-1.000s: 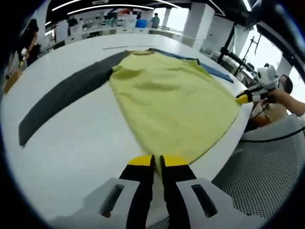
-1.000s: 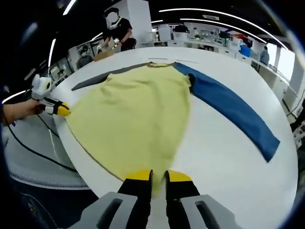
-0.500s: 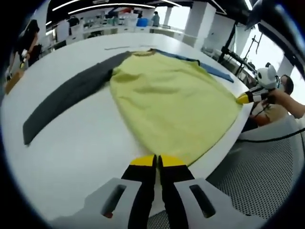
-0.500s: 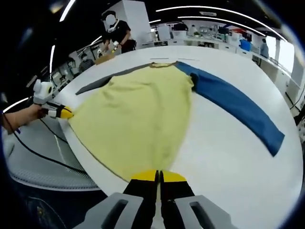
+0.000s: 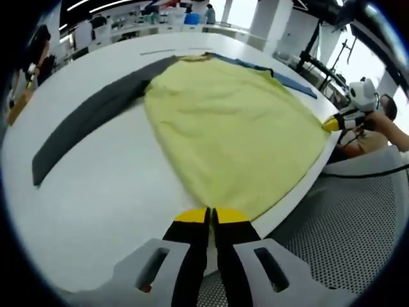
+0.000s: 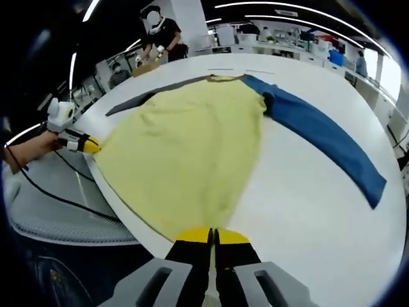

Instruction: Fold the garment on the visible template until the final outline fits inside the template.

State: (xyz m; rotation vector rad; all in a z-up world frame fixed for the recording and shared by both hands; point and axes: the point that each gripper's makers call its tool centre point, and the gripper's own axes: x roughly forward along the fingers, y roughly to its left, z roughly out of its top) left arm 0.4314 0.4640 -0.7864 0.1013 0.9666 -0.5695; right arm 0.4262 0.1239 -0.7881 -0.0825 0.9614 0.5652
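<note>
While the yellow garment (image 5: 236,128) lies spread on the white surface (image 5: 108,192), both claws, left (image 5: 211,217) and right (image 6: 212,236), pinch its hem at six o'clock.

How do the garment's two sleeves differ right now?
The grey sleeve is dark grey; the blue sleeve is bright blue. The grey sleeve runs out from one side of the yellow body, the blue sleeve from the opposite side. The blue sleeve bunches slightly near the body; the grey sleeve looks smoother. Both lie flat, spread wide and unfolded on the white table.
</note>
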